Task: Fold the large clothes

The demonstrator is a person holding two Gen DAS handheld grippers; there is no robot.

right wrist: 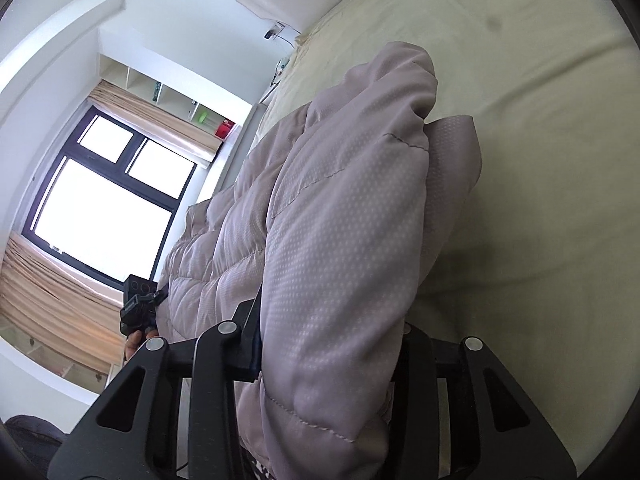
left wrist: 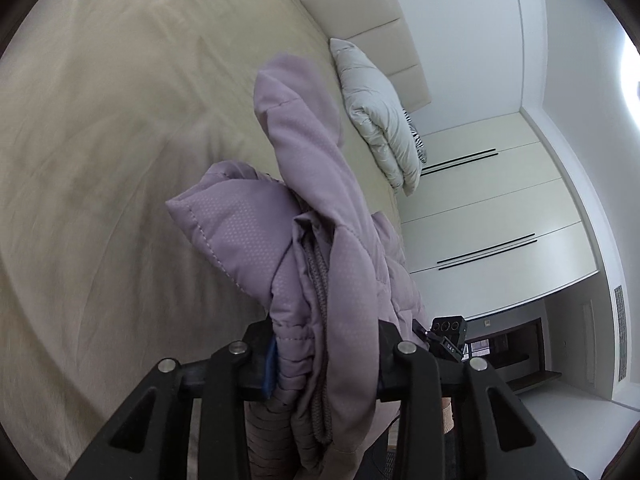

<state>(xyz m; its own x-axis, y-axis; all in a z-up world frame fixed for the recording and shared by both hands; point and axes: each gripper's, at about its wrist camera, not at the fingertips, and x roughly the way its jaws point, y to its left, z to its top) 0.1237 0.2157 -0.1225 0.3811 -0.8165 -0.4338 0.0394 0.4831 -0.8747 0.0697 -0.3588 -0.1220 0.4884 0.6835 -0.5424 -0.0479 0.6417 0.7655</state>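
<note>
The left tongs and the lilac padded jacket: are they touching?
Touching. The left wrist view shows the lilac padded jacket bunched between both fingers of the left tongs, which press on it.

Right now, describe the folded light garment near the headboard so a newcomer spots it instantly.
Start at the beige bed and follow it to the padded cream headboard. There lies a folded pale grey puffer jacket. Unlike the mauve quilted jacket clamped in the grippers, it lies untouched, shiny, with zebra-striped lining at one edge.
</note>
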